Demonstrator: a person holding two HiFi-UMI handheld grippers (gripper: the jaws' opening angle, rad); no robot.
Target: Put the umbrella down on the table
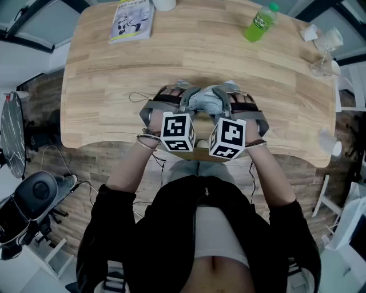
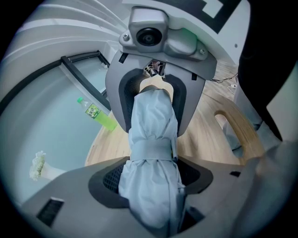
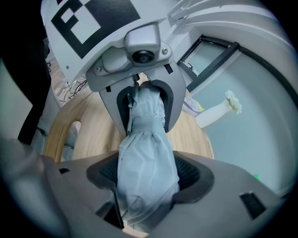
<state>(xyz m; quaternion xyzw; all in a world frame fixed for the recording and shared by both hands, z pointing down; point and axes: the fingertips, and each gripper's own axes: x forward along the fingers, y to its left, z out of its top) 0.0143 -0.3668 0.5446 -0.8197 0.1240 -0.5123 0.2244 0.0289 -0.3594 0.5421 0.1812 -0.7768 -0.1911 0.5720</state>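
A folded pale blue-grey umbrella (image 1: 206,100) is held crosswise between my two grippers, over the near middle of the wooden table (image 1: 114,86). My left gripper (image 1: 182,97) is shut on one end and my right gripper (image 1: 227,96) on the other, jaws facing each other. In the left gripper view the umbrella (image 2: 153,148) with its strap fills my left gripper (image 2: 153,186) and runs into the right one opposite. The right gripper view mirrors this: the umbrella (image 3: 146,153) lies clamped in my right gripper (image 3: 146,186). Whether the umbrella touches the tabletop I cannot tell.
A green bottle (image 1: 260,23) lies at the table's far right, near a stemmed glass (image 1: 326,48). A booklet (image 1: 132,20) and a white cup (image 1: 164,4) sit at the far edge. A white vase (image 3: 219,111) shows beyond the right gripper.
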